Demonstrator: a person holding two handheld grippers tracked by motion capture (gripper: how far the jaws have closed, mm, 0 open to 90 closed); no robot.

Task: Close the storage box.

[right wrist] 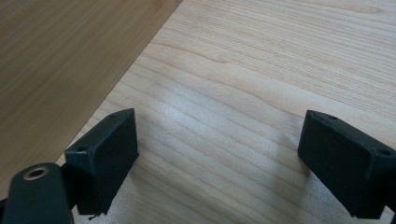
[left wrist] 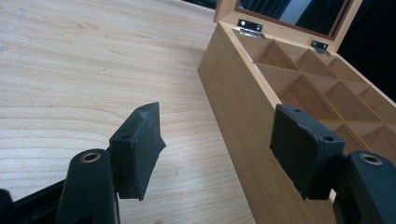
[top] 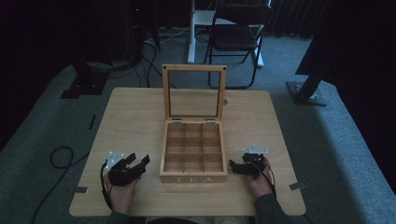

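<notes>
Past the far edge of my table (top: 130, 121) I see a black folding chair (top: 238, 35) on grey carpet (top: 336, 135), with a white post (top: 191, 32) just to its left. Dark stands (top: 86, 79) sit on the carpet at the far left and another at the far right (top: 308, 86). Black cables (top: 149, 65) run across the floor behind the table, and one loops (top: 60, 156) beside its left edge. Small tabs of tape (top: 80, 190) mark the table's near corners.

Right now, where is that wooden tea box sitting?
In the high view the tea box sits at the table's near middle, lid up, between the left tool and the right tool, touching neither.
</notes>
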